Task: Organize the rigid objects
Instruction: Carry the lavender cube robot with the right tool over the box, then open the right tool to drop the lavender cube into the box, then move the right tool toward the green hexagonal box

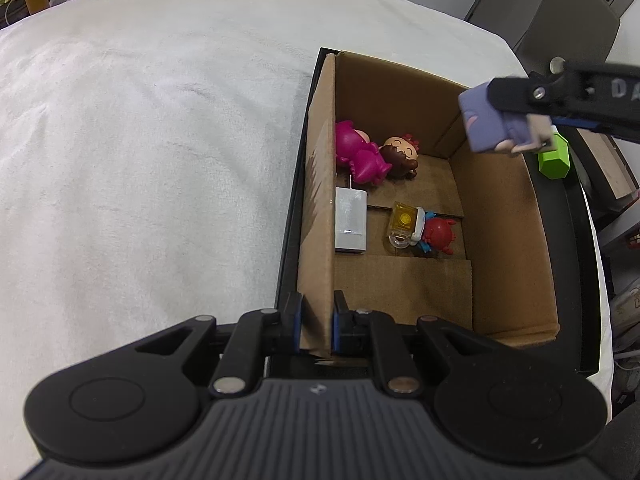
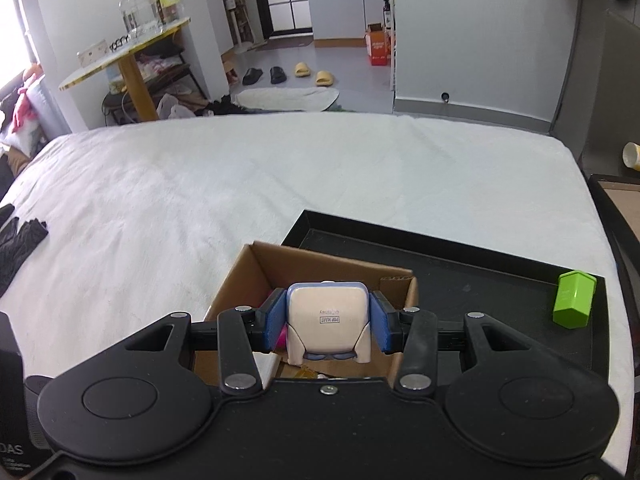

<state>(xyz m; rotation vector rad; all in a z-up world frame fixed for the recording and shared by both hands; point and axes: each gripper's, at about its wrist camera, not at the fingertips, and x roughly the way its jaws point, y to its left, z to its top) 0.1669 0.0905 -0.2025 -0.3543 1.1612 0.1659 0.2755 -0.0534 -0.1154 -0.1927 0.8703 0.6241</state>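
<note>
A cardboard box (image 1: 504, 240) stands in a black tray (image 2: 460, 276) on a white cloth. My left gripper (image 1: 317, 326) is shut on the box's left wall at its near end. Inside the box lie a pink figure (image 1: 358, 152), a brown-haired doll (image 1: 400, 156), a white charger (image 1: 351, 220), a yellow clear piece (image 1: 402, 224) and a red crab toy (image 1: 438, 234). My right gripper (image 2: 327, 322) is shut on a purple and cream block figure (image 2: 327, 320), held above the box's far right corner, where the purple figure (image 1: 486, 128) shows in the left wrist view.
A green hexagonal block (image 2: 573, 300) lies in the tray right of the box, also visible as a green block (image 1: 554, 160) beyond the box wall. Black gloves (image 2: 20, 240) lie at the cloth's left edge. A second tray (image 2: 616, 208) sits far right.
</note>
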